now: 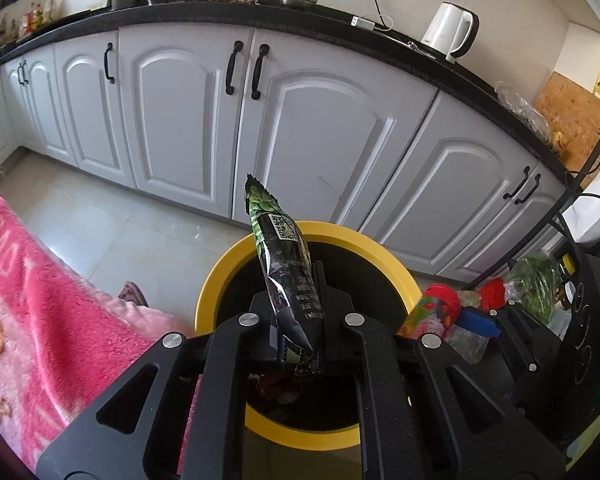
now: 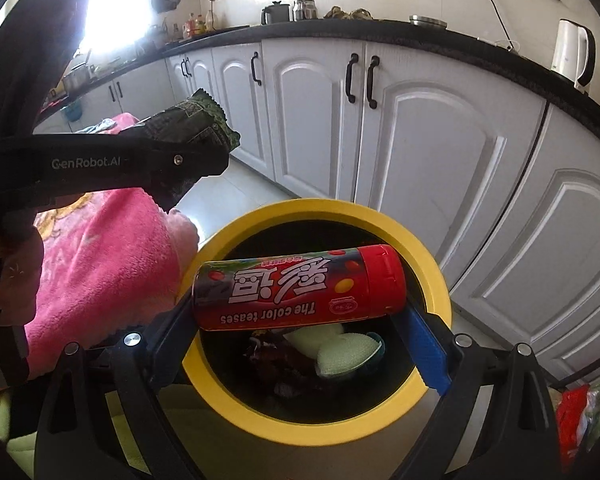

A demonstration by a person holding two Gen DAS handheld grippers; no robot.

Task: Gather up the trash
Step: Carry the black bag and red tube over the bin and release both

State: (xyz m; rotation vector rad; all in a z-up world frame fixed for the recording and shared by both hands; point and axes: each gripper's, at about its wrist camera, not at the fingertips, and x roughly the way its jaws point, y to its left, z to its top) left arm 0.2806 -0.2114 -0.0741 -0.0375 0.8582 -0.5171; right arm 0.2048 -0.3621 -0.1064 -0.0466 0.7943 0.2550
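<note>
A yellow-rimmed black trash bin (image 1: 336,236) (image 2: 436,276) stands on the floor below both grippers. My left gripper (image 1: 296,312) is shut on a black and green snack wrapper (image 1: 284,256), held upright over the bin; the wrapper also shows in the right wrist view (image 2: 192,124), sticking out of the left gripper (image 2: 204,160). My right gripper (image 2: 300,320) is shut on a red candy tube (image 2: 300,284), held sideways over the bin's opening; the tube also shows in the left wrist view (image 1: 432,312). Trash (image 2: 340,352) lies inside the bin.
White cabinets (image 1: 320,136) under a black counter (image 1: 260,12) run behind the bin. A white kettle (image 1: 452,32) stands on the counter. A pink blanket (image 1: 40,300) lies left of the bin. A black rack with bags (image 1: 540,280) stands to the right.
</note>
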